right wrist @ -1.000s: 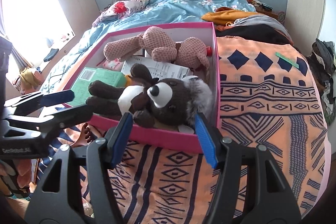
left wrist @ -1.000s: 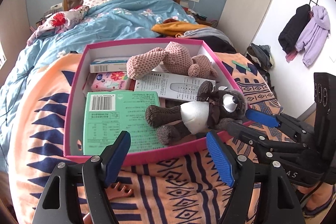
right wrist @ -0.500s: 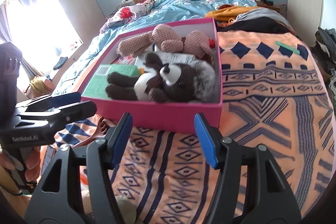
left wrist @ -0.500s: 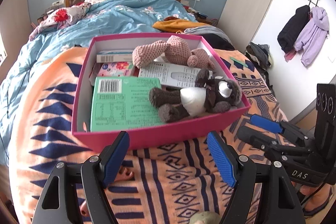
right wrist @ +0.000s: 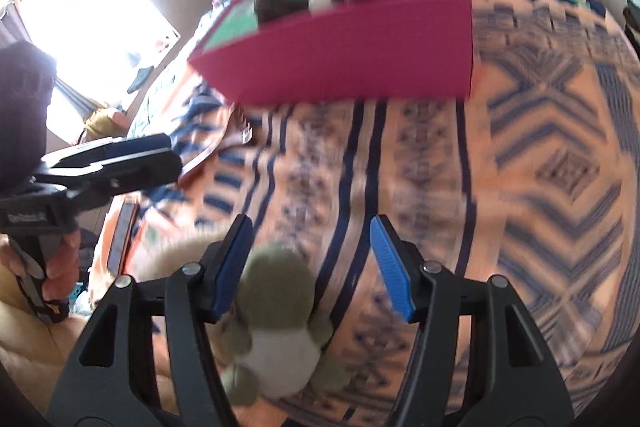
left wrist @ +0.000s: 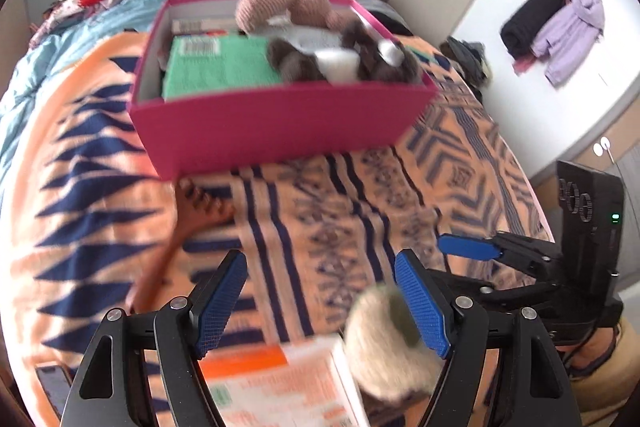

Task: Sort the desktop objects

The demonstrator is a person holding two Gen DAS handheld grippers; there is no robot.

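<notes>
While both grippers' jaws stand spread and empty, a pink box (left wrist: 276, 123) brims with a dark brown plush (left wrist: 360, 61), blurred.

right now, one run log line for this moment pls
left gripper: open, over orange-white box | right gripper: open, above green plush | pink box: holds plush toys, green packet

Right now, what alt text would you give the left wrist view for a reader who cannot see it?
The open left gripper hovers empty over an orange patterned blanket, with a blurred orange-and-white box and a beige plush toy just below it. Ahead sits a pink box holding plush toys, and the right gripper is alongside.
</notes>
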